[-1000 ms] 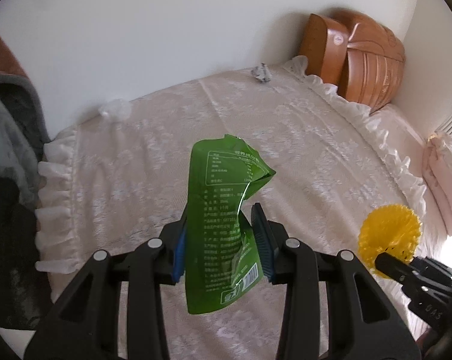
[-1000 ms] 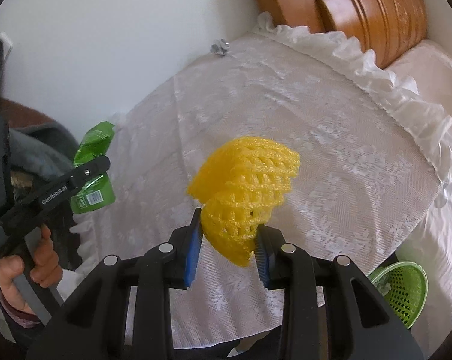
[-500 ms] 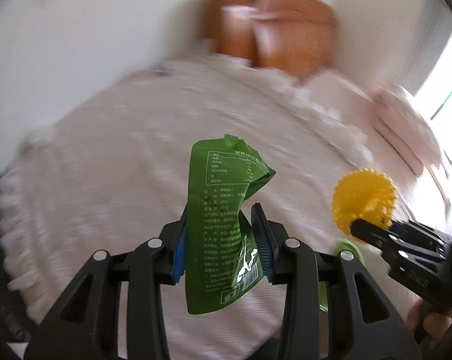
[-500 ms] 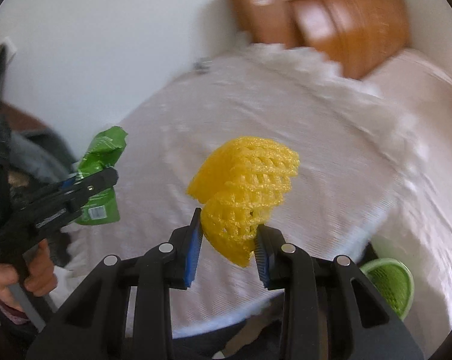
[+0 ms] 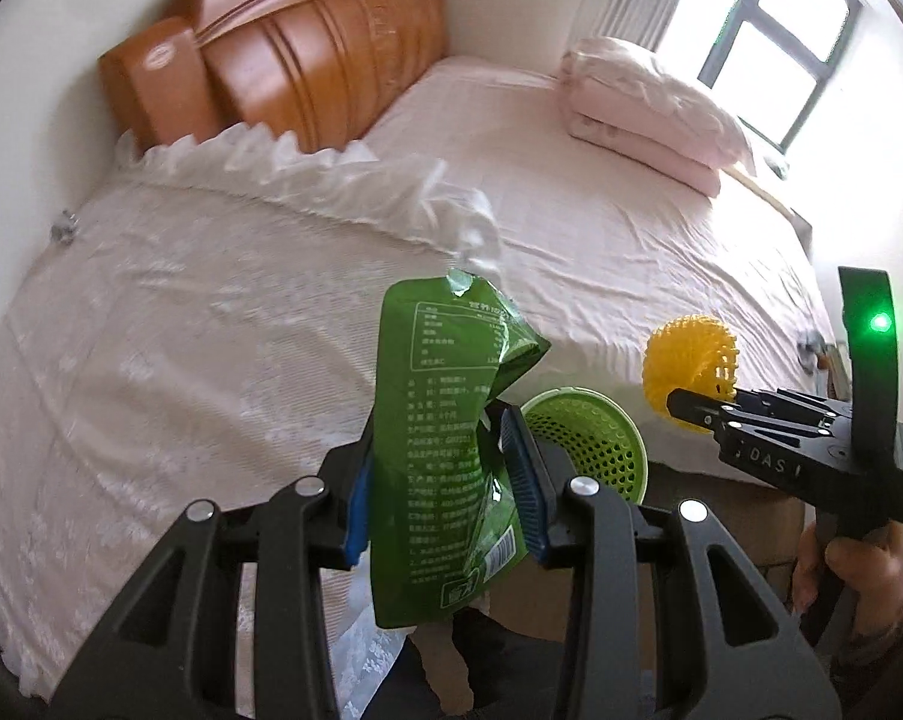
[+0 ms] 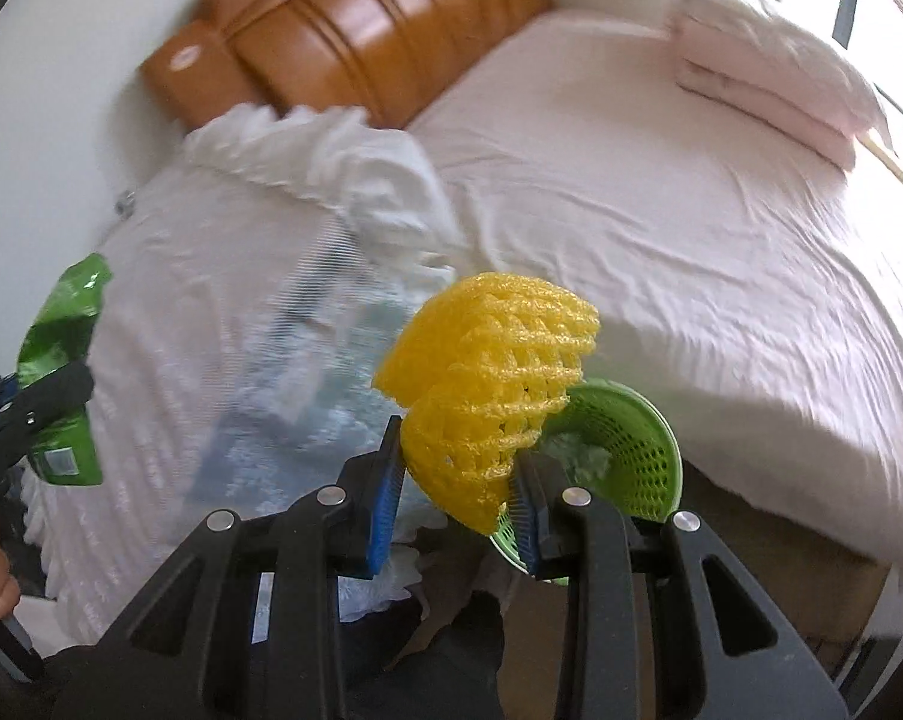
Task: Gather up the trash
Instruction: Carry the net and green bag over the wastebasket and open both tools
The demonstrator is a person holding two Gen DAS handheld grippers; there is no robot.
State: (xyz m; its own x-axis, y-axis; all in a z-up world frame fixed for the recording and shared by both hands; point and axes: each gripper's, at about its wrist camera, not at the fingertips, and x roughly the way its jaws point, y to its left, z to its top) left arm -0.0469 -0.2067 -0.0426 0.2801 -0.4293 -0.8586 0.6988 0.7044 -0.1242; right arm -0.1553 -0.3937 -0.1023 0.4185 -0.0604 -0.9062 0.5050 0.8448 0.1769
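Left gripper (image 5: 445, 495) clamped on a crumpled green snack bag (image 5: 445, 444), held upright in the air over the near edge of the lace-covered table (image 5: 169, 324). Right gripper (image 6: 457, 495) pinched tight on a yellow foam fruit net (image 6: 487, 384), carried just above a green mesh wastebasket (image 6: 631, 456) beside the pink bed (image 6: 661, 210). In the basket, some pale crumpled scrap; against the wall, a small crumpled silver wad (image 5: 64, 228) on the table's far edge.
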